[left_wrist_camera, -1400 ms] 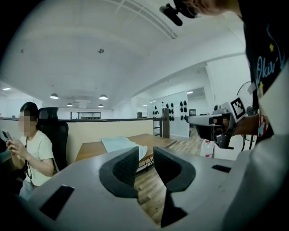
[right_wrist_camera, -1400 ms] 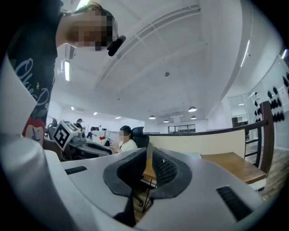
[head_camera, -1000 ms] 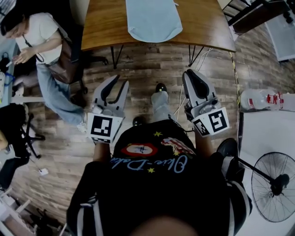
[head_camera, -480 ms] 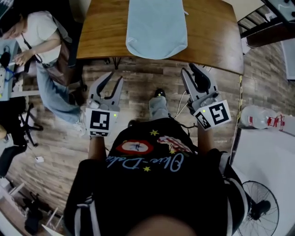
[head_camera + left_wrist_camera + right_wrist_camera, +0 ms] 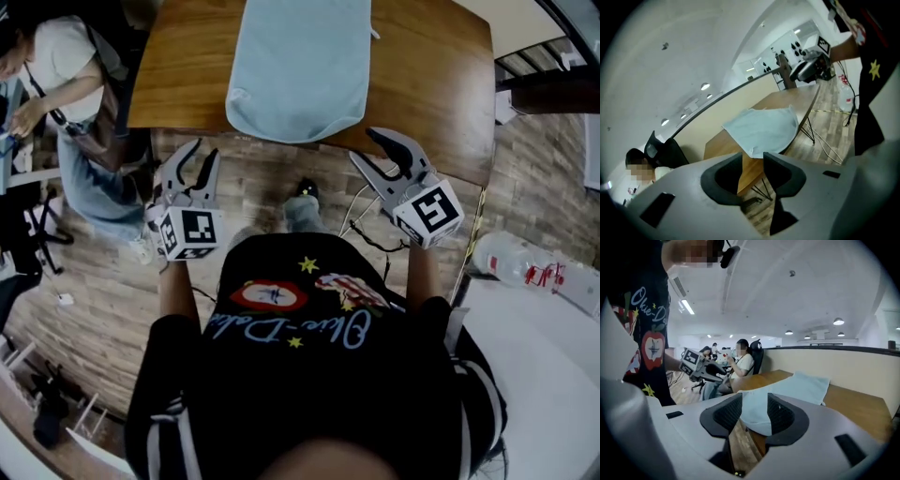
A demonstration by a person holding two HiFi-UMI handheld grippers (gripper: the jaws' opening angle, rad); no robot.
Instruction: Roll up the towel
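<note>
1. Wooden table (image 5: pixel 431 84): carries the towel.
2. Light blue towel (image 5: pixel 300 66): spread flat on the table, its rounded near end just over the near edge.
3. Right gripper (image 5: pixel 367 148): jaws spread, have just been opening, nothing between them. Near the table's near edge, apart from the towel.
4. Left gripper (image 5: pixel 202 152): jaws apart, have just been opening, empty. Over the floor, left of the towel.

A wooden table (image 5: pixel 441 84) on thin black legs (image 5: pixel 809 132) is set on a wood-plank floor (image 5: pixel 94 272). Its far side is bounded by a low beige partition (image 5: pixel 843 364). The white ceiling is fitted with round recessed lights (image 5: pixel 838 321) and a strip light (image 5: pixel 687 306). A person (image 5: pixel 61 56) is seated at far left. A plastic bottle (image 5: pixel 511 264) is laid on the floor at right.
</note>
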